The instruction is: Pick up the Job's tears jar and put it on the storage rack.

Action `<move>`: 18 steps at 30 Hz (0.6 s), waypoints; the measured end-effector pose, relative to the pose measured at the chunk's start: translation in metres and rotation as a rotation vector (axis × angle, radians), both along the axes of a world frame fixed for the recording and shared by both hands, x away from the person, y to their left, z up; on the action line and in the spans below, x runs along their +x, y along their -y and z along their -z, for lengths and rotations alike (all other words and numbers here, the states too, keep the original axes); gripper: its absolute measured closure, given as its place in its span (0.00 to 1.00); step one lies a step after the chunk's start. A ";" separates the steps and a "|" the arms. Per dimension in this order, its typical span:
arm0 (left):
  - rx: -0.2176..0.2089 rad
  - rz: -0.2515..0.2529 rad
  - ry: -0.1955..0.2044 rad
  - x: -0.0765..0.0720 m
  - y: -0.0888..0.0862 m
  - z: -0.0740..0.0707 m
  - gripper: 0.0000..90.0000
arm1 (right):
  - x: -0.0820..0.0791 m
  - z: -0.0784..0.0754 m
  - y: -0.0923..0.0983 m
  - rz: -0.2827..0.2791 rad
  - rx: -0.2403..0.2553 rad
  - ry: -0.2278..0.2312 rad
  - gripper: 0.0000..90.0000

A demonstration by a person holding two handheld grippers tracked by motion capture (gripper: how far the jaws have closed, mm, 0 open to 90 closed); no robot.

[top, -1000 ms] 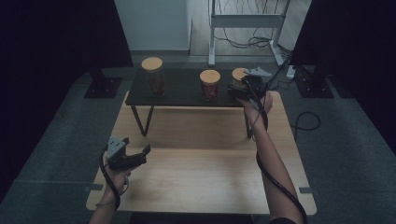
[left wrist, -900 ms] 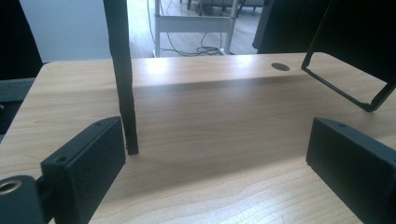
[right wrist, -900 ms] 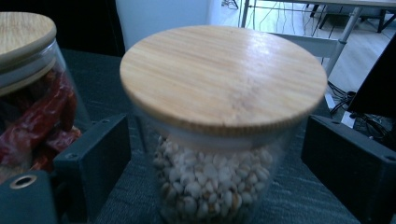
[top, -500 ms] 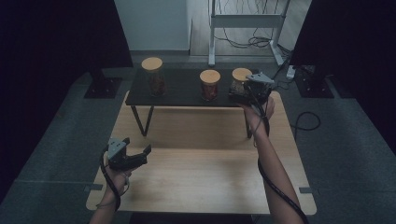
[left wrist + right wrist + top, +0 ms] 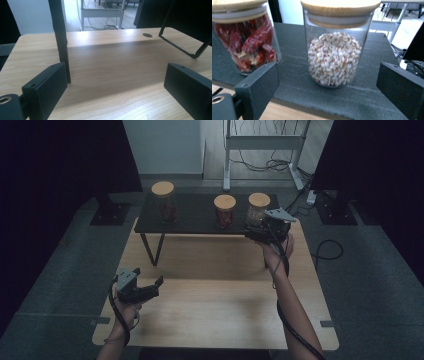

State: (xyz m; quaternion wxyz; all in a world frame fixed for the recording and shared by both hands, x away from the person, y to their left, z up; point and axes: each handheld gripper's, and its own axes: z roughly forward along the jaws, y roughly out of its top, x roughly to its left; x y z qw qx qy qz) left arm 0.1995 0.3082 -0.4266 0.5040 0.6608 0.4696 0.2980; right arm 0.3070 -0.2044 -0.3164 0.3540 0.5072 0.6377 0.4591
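Observation:
On a low black shelf [image 5: 195, 217] stand three glass jars with wooden lids. The right one holds pale grains [image 5: 258, 209] [image 5: 334, 57], the middle one red chillies [image 5: 224, 211] [image 5: 249, 42], and the left one [image 5: 164, 202] something reddish. My right gripper [image 5: 255, 231] [image 5: 327, 75] hovers just in front of the grain jar. Its jaws have just been opening and now stand wide, with the jar ahead of them and untouched. My left gripper [image 5: 152, 287] [image 5: 115, 82] hangs open and empty over the wooden table [image 5: 215, 290] [image 5: 112, 60] at the near left.
The shelf rests on thin black legs [image 5: 61, 40] and a wire frame leg [image 5: 185, 47]. A white desk frame [image 5: 260, 142] and floor cables lie beyond the table. Dark panels stand on both sides.
My right gripper has let go of the grain jar, opened its jaws and drawn back toward me and to the right. The jar stays on the shelf. The left gripper has not moved.

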 end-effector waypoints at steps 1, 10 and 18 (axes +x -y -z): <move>0.000 0.001 0.000 0.000 0.000 0.000 0.05 | -0.001 0.001 0.000 0.000 0.001 -0.003 0.05; 0.003 0.004 -0.003 0.001 0.001 0.001 0.05 | -0.013 0.013 0.005 0.003 0.015 -0.013 0.05; 0.006 0.006 -0.005 0.001 0.002 0.001 0.05 | -0.029 0.024 0.006 -0.015 0.002 -0.015 0.05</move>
